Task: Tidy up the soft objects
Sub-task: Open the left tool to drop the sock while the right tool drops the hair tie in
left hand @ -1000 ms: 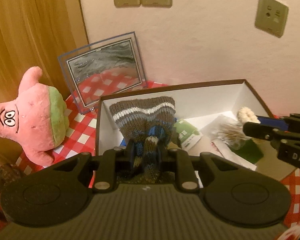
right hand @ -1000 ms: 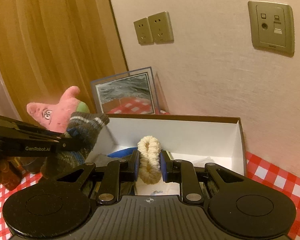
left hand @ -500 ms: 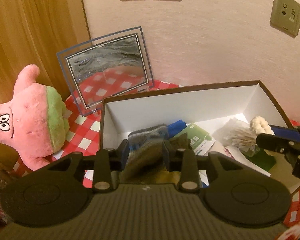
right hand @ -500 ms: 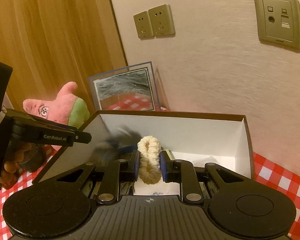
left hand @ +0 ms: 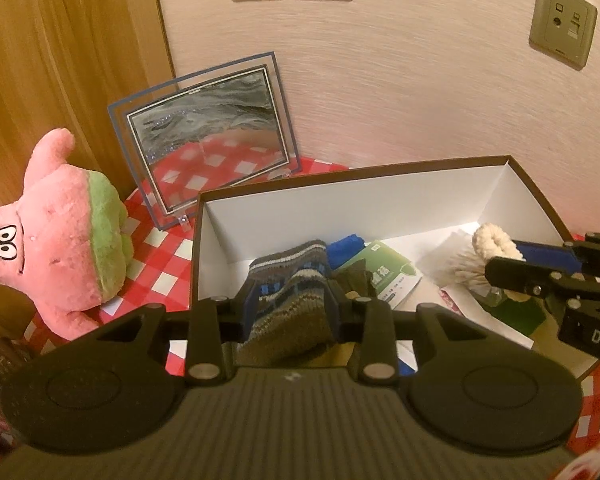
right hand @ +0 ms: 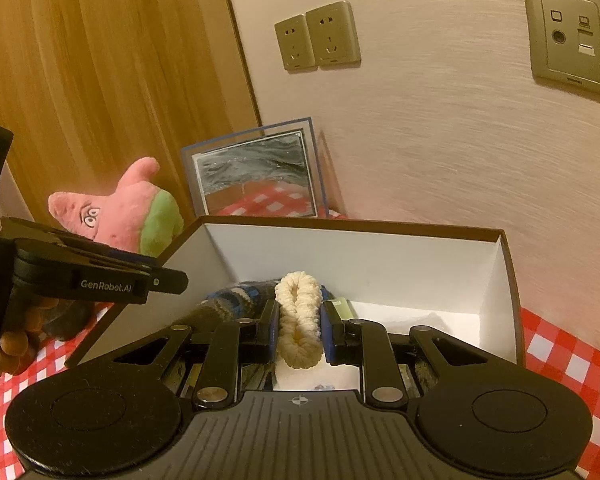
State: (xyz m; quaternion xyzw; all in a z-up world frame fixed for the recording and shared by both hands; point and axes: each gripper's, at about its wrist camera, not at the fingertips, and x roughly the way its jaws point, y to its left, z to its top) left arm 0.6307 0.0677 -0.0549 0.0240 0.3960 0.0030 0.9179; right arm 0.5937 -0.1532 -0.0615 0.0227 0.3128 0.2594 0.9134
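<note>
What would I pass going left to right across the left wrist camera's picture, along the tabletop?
Pink starfish plush → framed grey picture → striped knit sock between the left tool's fingers → green packet → cream fluffy scrunchie in the right tool.

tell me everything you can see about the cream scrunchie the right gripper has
The cream scrunchie is a fuzzy, ribbed loop of soft yarn-like fabric, squeezed into a narrow upright oval. The right gripper is shut on it, one blue-padded finger pressing each side, and holds it over the open box, above the things lying inside. In the left wrist view it shows as a pale tuft at the gripper's tip. Whether it touches anything below cannot be told.
</note>
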